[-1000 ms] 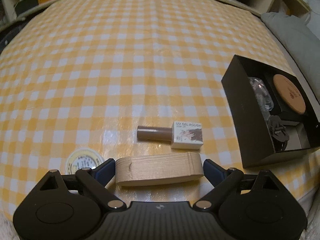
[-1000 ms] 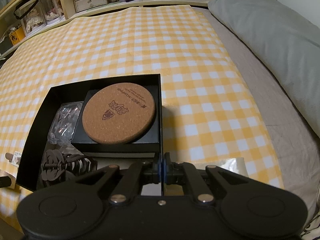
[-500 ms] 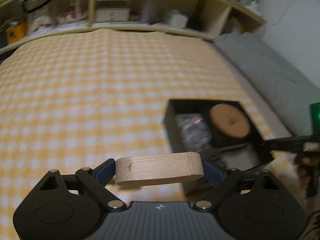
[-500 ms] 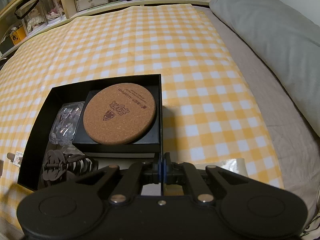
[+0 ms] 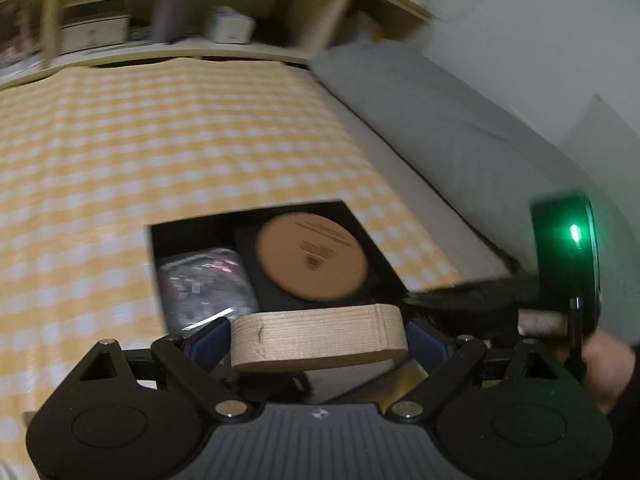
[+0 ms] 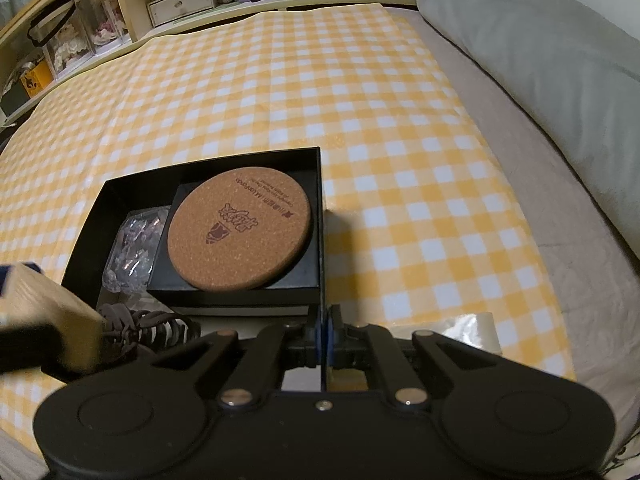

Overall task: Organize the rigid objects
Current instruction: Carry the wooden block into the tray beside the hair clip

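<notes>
Now: carrying step | left gripper (image 5: 319, 338) held wooden block (image 5: 318, 338) across wide jaws, above box (image 6: 320, 216) at its 7 o'clock corner | right gripper (image 6: 323, 334) pinched box wall | next: lower block into free space.

Left gripper (image 5: 319, 338): jaws spread wide, blue pads pressed on both ends of the wooden block (image 5: 318, 338), pointing steeply downward. Right gripper (image 6: 323, 330): jaws fully closed, pinching the black box wall (image 6: 321, 240), also pitched downward. Hand (image 5: 608, 364) visible at right edge.
</notes>
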### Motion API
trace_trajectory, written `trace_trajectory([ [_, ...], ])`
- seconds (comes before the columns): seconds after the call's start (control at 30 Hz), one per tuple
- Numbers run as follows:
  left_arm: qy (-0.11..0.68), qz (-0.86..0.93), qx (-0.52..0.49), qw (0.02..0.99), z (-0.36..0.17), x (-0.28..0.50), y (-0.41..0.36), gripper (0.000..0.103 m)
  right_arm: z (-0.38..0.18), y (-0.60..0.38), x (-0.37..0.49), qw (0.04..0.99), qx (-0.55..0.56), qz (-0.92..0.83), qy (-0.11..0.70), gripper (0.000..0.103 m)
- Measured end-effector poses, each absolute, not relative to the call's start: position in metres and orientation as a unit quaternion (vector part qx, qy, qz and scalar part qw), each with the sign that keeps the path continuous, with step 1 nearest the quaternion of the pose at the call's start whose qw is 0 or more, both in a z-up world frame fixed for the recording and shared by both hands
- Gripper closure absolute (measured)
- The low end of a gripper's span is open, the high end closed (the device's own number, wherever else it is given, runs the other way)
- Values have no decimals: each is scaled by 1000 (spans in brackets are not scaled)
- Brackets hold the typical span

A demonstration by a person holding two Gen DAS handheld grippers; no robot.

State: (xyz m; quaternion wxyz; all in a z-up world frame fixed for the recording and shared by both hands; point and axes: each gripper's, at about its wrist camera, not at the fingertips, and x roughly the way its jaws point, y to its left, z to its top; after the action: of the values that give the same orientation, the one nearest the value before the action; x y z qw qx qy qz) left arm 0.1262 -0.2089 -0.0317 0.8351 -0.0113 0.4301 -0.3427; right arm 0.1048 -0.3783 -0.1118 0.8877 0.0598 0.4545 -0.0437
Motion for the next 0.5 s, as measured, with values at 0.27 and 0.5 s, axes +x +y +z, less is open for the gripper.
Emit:
trace_trajectory([
  [0.27,405,-347,-20,846,-51,122,-225,6,-111,-380,104,886,65,-44,456,99],
  [0.5,437,-331,-71,833,-58,133,-194,10,-111,-380,103,887,66,-45,455,99],
])
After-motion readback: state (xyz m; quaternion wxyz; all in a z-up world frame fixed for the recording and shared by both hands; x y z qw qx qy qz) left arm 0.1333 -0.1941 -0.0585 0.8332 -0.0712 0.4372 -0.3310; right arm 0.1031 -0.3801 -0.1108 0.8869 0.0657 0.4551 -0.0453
